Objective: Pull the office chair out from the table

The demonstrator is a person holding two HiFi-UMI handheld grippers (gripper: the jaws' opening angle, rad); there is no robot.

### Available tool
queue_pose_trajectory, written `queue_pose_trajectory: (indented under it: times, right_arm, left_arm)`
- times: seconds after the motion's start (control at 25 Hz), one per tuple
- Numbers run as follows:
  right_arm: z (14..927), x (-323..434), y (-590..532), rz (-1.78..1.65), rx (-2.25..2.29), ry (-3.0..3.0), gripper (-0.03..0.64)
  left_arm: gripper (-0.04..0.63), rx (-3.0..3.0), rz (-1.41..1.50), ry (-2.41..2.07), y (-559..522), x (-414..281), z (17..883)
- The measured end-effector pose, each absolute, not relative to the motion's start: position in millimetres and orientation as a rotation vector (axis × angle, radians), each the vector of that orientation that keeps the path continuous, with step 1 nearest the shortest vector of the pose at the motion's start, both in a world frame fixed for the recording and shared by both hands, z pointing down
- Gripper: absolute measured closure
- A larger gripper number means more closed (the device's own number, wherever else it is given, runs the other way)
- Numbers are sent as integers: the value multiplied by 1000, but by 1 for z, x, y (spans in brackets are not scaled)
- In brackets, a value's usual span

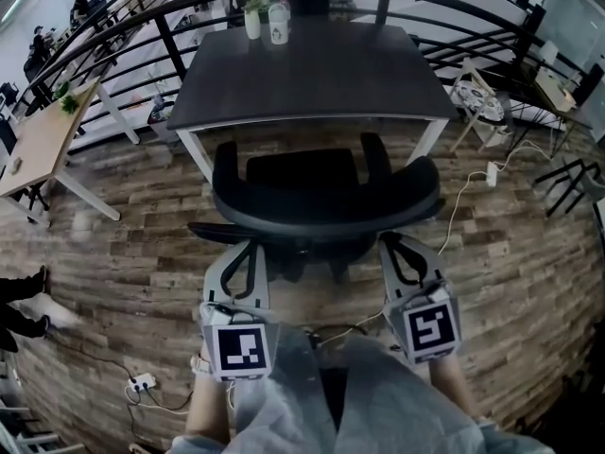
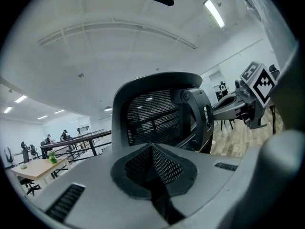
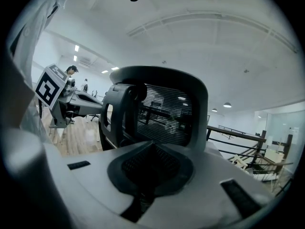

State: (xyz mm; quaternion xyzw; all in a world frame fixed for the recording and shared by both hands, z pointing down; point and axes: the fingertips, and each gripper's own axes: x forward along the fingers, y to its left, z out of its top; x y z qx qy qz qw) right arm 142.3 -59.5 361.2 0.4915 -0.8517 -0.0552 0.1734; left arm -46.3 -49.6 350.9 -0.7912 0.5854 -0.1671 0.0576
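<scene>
The black office chair [image 1: 326, 206] stands at the near edge of the dark table [image 1: 312, 74], its curved backrest toward me. My left gripper [image 1: 248, 246] reaches the backrest's left part and my right gripper [image 1: 402, 244] its right part. In the left gripper view the left gripper [image 2: 152, 149] has its jaws together, with the mesh backrest [image 2: 152, 116] just beyond the tips. The right gripper view shows the right gripper [image 3: 151, 149] with its jaws together too, behind the backrest [image 3: 164, 113]. I see nothing between either pair of pads.
A vase of flowers [image 1: 253, 12] and a white bottle [image 1: 279, 22] stand at the table's far edge. A black railing [image 1: 170, 41] curves behind the table. A light wooden desk [image 1: 43, 140] is at the left. A power strip [image 1: 142, 383] and cables lie on the wooden floor.
</scene>
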Motion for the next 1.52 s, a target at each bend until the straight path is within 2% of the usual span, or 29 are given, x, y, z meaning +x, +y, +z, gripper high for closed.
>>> queue_pose_trajectory:
  times: [1.52]
  right_arm:
    - [364, 139, -58, -156, 1387, -2382, 615]
  left_arm:
    - [583, -2458, -429, 1765, -46, -36, 344]
